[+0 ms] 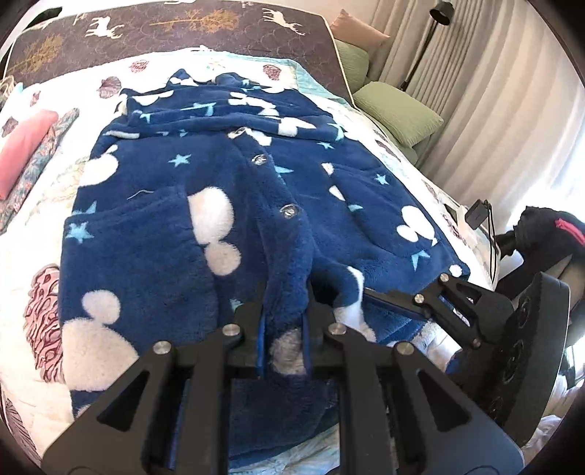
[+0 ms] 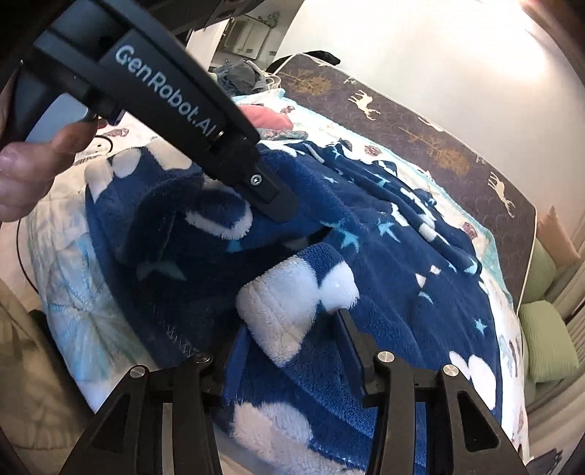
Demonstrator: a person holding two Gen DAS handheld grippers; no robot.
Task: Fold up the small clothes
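Observation:
A blue fleece jacket [image 1: 204,190] with white blobs, light blue stars and snap buttons lies spread front-up on the bed, sleeves folded across its top. My left gripper [image 1: 283,329] is shut on the jacket's bottom hem at the button placket. My right gripper [image 2: 289,347] has its fingers around a raised fold of the hem [image 2: 292,303], with fabric between them. In the left wrist view the right gripper [image 1: 438,296] sits just right of the left one. In the right wrist view the left gripper [image 2: 270,197] reaches in from the upper left, pressed into the jacket [image 2: 402,255].
The bed has a white quilt [image 1: 36,321] with shell prints and a dark deer-patterned blanket [image 1: 182,25] at the far end. Pink folded cloth [image 1: 22,146] lies at the left. Green cushions [image 1: 398,109], a floor lamp and curtains stand at the right.

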